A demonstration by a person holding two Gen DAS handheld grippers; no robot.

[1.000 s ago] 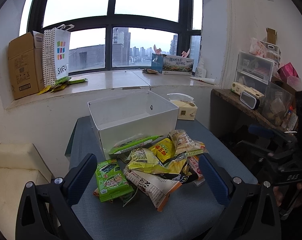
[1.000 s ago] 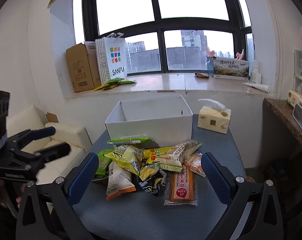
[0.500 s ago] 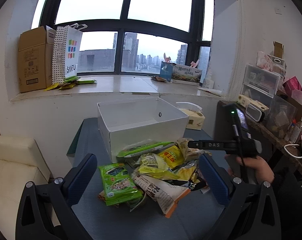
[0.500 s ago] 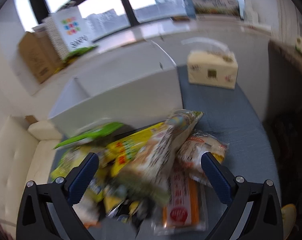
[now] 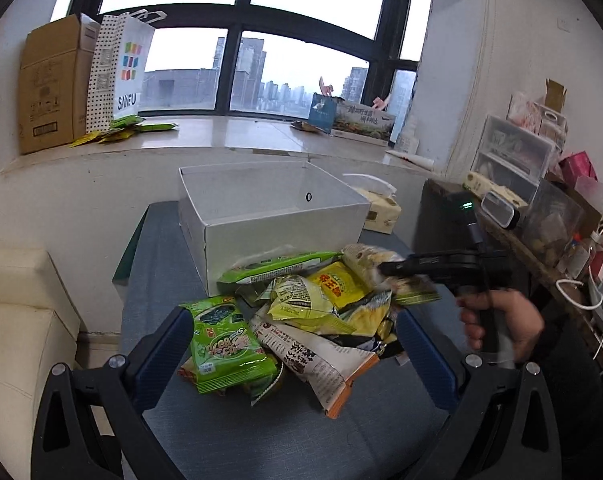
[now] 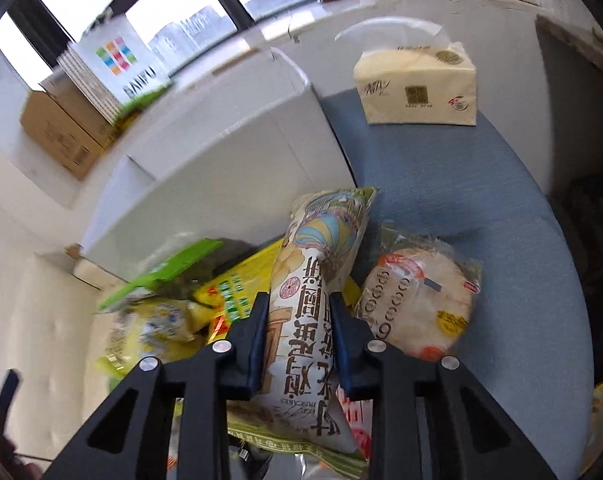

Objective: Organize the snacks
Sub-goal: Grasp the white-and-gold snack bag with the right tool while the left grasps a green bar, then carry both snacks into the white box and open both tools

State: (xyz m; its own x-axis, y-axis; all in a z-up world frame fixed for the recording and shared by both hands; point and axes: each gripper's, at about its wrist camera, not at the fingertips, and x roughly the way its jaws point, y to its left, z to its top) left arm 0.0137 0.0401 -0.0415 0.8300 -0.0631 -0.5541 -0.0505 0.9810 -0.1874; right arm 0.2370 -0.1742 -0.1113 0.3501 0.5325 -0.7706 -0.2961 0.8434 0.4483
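A pile of snack packets point(image 5: 313, 320) lies on the blue-grey table point(image 5: 229, 440) in front of an open white box point(image 5: 261, 216). My right gripper point(image 6: 299, 304) is shut on a long cream snack bag with a green end point(image 6: 317, 280) on top of the pile; the same gripper shows in the left wrist view point(image 5: 385, 268) at the pile's right side. My left gripper point(image 5: 293, 348) is open and empty, held above the near side of the pile, around a green packet point(image 5: 221, 344) and a white-orange packet point(image 5: 321, 364).
A tissue box point(image 6: 417, 88) stands on the table right of the white box. A round rice-cracker packet point(image 6: 421, 304) lies right of the held bag. A cardboard box point(image 5: 49, 84) and a SANFU paper bag point(image 5: 121, 72) stand on the windowsill. A cluttered shelf point(image 5: 521, 184) is at the right, a cream sofa point(image 5: 17, 320) at the left.
My right gripper has moved down and forward into the pile and closed on the long cream snack bag. My left gripper has stayed open and shifted only slightly.
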